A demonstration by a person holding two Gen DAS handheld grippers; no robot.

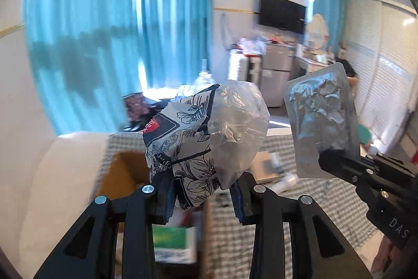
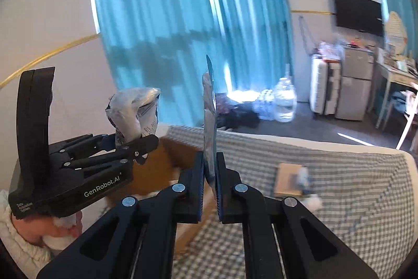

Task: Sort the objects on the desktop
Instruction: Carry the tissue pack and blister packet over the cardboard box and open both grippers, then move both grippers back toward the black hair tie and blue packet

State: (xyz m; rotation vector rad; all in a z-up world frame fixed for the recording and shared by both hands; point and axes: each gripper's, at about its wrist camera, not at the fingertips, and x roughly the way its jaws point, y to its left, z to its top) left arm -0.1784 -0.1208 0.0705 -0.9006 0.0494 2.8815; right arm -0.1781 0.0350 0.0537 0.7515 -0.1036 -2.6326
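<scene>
Aloft, both jaws clamp — left wrapper (image 1: 206, 137), right blister pack (image 1: 322, 119) — above cardboard box (image 1: 125, 174).

The cardboard box (image 1: 122, 174) interior sits mostly hidden behind the fingers (image 1: 164, 198).

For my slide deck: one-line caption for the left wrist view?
Left gripper holds a crumpled wrapper above a cardboard box; right gripper holds a blister pack.

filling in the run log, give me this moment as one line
left gripper: shut on snack wrapper | right gripper: shut on blister pack | both raised over cardboard box
</scene>
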